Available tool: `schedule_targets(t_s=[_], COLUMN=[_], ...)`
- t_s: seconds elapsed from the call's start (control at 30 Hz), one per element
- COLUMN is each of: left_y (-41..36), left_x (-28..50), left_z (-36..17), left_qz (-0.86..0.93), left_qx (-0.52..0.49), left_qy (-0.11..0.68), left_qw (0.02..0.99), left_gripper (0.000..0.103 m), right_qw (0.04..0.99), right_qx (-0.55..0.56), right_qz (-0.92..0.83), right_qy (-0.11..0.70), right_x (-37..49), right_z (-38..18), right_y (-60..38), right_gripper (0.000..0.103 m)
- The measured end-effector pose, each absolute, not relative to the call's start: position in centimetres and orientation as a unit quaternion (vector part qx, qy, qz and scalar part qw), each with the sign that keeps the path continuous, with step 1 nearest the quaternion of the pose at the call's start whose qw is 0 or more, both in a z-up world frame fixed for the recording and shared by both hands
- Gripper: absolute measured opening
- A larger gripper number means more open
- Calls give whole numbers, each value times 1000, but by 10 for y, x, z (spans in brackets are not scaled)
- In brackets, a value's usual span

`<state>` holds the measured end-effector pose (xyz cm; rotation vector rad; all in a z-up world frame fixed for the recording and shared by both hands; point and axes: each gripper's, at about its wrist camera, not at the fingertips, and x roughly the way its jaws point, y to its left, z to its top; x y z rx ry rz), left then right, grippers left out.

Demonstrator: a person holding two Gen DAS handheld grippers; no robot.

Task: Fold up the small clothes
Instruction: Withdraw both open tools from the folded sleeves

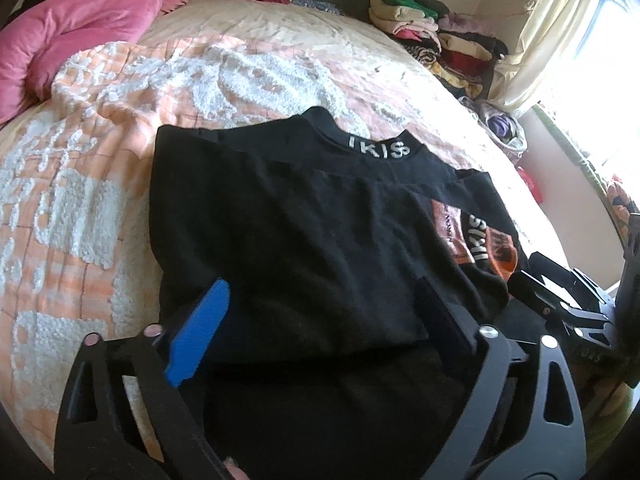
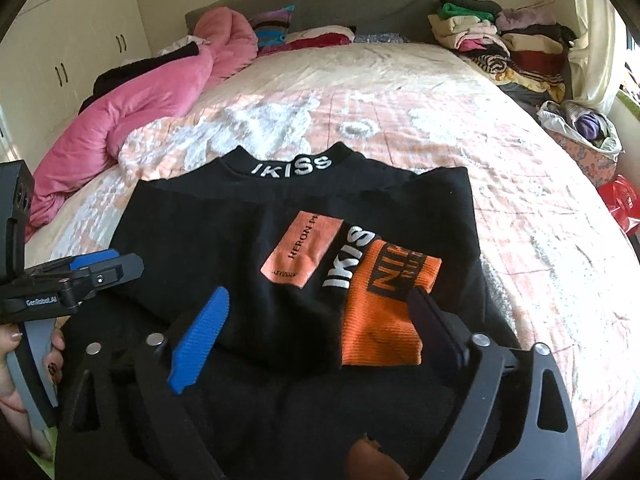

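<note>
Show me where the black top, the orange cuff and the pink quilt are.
black top point(image 2: 224, 240): right wrist view, on its plain black front.
orange cuff point(image 2: 380, 320): right wrist view, on the ribbed middle.
pink quilt point(image 2: 140, 108): right wrist view, on its bunched-up middle.

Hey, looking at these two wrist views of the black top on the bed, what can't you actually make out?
- Black top, near hem: both views, hidden by the open left gripper and right gripper.
- Orange cuff lettering: right wrist view, cut off by a fold.
- Orange patch small print: right wrist view, too small.
- Stacked clothes: left wrist view, too small and distorted to identify.
</note>
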<state>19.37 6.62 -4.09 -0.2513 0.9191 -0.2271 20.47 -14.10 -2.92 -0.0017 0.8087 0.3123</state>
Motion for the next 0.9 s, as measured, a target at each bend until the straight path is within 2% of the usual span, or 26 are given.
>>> schedule_targets(t_s=[0.17,0.9], left_y=[67,72], left_x=[193,175], left_z=[-36,-15], left_qz=[-110,-101], left_qx=[-125,-118], left_qy=[430,393], left_qw=[887,907], left_gripper=[94,94], right_qw=[913,924], right_qx=[4,18], right_qz=[150,143], right_qy=[380,355], right_x=[202,187], right_z=[-23,-2], right_y=[-145,-154], right_gripper=[99,99])
